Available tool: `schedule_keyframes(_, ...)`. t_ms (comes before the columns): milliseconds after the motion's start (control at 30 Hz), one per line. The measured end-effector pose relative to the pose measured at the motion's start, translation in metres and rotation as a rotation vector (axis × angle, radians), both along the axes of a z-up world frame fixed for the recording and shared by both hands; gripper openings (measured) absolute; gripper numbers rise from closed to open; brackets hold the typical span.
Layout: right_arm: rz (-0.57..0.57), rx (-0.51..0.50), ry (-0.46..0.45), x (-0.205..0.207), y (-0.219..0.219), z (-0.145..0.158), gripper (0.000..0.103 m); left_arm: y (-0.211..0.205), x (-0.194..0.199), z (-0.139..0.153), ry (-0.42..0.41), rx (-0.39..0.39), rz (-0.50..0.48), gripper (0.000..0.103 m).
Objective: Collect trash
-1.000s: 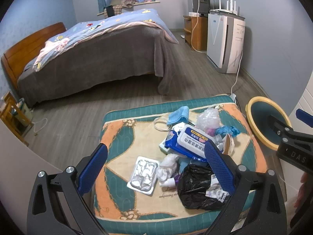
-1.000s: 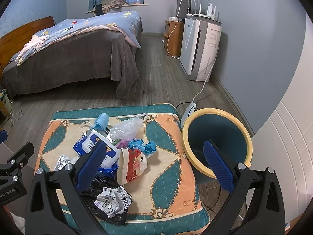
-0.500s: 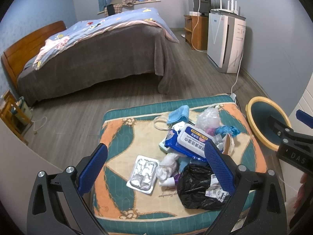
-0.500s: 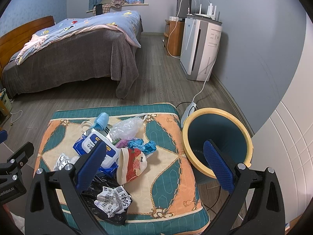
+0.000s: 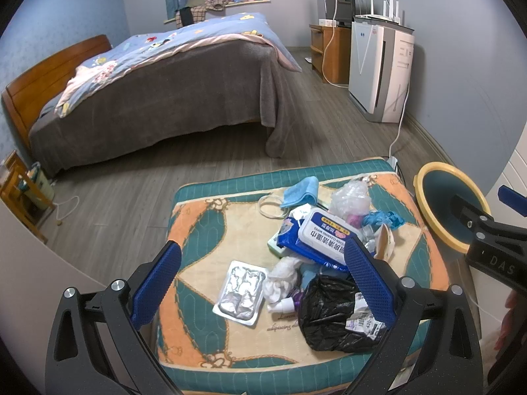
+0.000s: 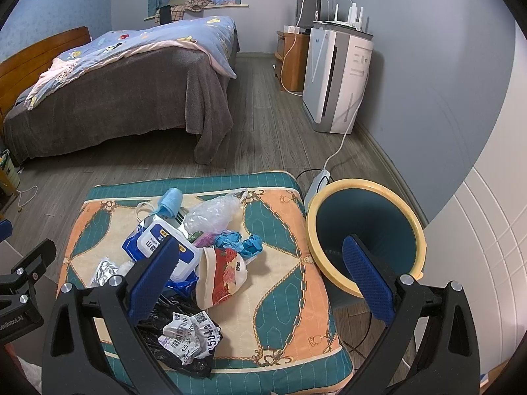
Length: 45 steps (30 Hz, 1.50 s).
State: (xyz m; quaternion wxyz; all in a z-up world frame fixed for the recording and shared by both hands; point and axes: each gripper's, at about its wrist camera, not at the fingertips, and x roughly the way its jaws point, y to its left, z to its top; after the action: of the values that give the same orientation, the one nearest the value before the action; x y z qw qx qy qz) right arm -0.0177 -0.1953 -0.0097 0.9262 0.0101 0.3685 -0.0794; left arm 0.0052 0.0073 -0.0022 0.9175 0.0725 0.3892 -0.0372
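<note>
1. Change against the views from one second and half a second back: none to speak of. Framing, trash pile and both grippers in the same places. EARLIER frames and current frames practically identical.
2. Left gripper (image 5: pixel 262 265): blue pads wide apart, nothing between them, poised above the near edge of the patterned cushion (image 5: pixel 210 230).
3. Right gripper (image 6: pixel 260 263): pads wide apart, nothing held, aimed between the pile and the bin (image 6: pixel 365 233).
4. Trash location: all on the cushion top. Foil blister pack (image 5: pixel 240 291) lying flat, apart from the heap on its left side. Black plastic bag (image 5: pixel 329 312) with crumpled label paper (image 6: pixel 189 332) at the near edge. Wet-wipe pack (image 5: pixel 324 235), clear plastic wrap (image 6: pixel 210 214), blue glove (image 6: pixel 238 242), red-patterned paper cup (image 6: pixel 220 275) on its side, white tissue (image 5: pixel 283 278), blue face mask (image 5: pixel 301 192).
5. Bin: yellow-rimmed, standing on the floor just beside the cushion's right edge; inside apparently bare.
6. Meaning for the task: idle pause, collection not yet begun. Likely next: descent onto one item, closure, transfer to bin.
</note>
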Motion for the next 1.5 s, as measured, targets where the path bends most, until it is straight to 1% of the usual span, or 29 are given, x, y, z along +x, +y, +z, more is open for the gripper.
schedule_keyframes(300, -0.003, -0.002, 0.005, 0.000, -0.001, -0.001, 0.098, 0.000, 0.000, 0.000, -0.001, -0.001, -0.001, 0.098)
schedule_keyframes(467, -0.020, 0.009, 0.026, 0.004, -0.005, -0.003, 0.098, 0.000, 0.000, -0.004, 0.001, -0.011, 0.008, 0.098)
schedule_keyframes(600, -0.048, 0.033, 0.033, 0.004, -0.011, -0.004, 0.098, 0.002, 0.000, -0.005, 0.002, -0.024, 0.017, 0.098)
schedule_keyframes(767, -0.065, 0.106, 0.066, 0.005, -0.023, -0.006, 0.098, 0.009, 0.002, -0.006, 0.006, -0.052, 0.027, 0.098)
schedule_keyframes(867, -0.118, 0.055, 0.058, 0.009, -0.029, -0.003, 0.098, 0.013, 0.006, -0.006, 0.012, -0.080, 0.027, 0.098)
schedule_keyframes(967, -0.112, 0.072, 0.046, 0.018, -0.036, -0.002, 0.098, 0.017, 0.016, -0.010, 0.024, -0.070, 0.034, 0.098)
schedule_keyframes(1000, -0.106, 0.065, 0.054, 0.022, -0.036, -0.003, 0.098, 0.018, 0.021, -0.012, 0.028, -0.059, 0.043, 0.098)
schedule_keyframes(1067, -0.071, 0.084, 0.108, 0.037, -0.036, -0.011, 0.098, 0.021, 0.033, -0.017, 0.040, -0.062, 0.057, 0.098)
schedule_keyframes(1100, -0.053, 0.089, 0.158, 0.049, -0.034, -0.019, 0.098, 0.024, 0.040, -0.020, 0.043, -0.073, 0.070, 0.098)
schedule_keyframes(1133, -0.045, 0.087, 0.178, 0.055, -0.032, -0.024, 0.097, 0.027, 0.047, -0.023, 0.049, -0.092, 0.073, 0.098)
schedule_keyframes(1167, -0.040, 0.085, 0.190, 0.060, -0.029, -0.029, 0.097, 0.031, 0.056, -0.028, 0.059, -0.110, 0.076, 0.098)
schedule_keyframes(1200, -0.035, 0.088, 0.198, 0.065, -0.027, -0.034, 0.097, 0.033, 0.062, -0.031, 0.067, -0.111, 0.084, 0.098)
schedule_keyframes(1300, 0.008, 0.117, 0.243, 0.075, -0.016, -0.054, 0.097, 0.043, 0.076, -0.042, 0.105, -0.145, 0.091, 0.098)
schedule_keyframes(1333, 0.017, 0.128, 0.264, 0.078, -0.012, -0.062, 0.097, 0.045, 0.078, -0.045, 0.114, -0.142, 0.099, 0.098)
schedule_keyframes(1400, 0.025, 0.128, 0.294, 0.083, -0.007, -0.073, 0.096, 0.047, 0.083, -0.054, 0.135, -0.104, 0.117, 0.098)
schedule_keyframes(1433, 0.036, 0.129, 0.312, 0.085, -0.004, -0.078, 0.092, 0.048, 0.086, -0.060, 0.152, -0.087, 0.115, 0.098)
schedule_keyframes(1500, 0.051, 0.130, 0.332, 0.088, 0.002, -0.086, 0.088, 0.048, 0.090, -0.068, 0.168, -0.051, 0.116, 0.098)
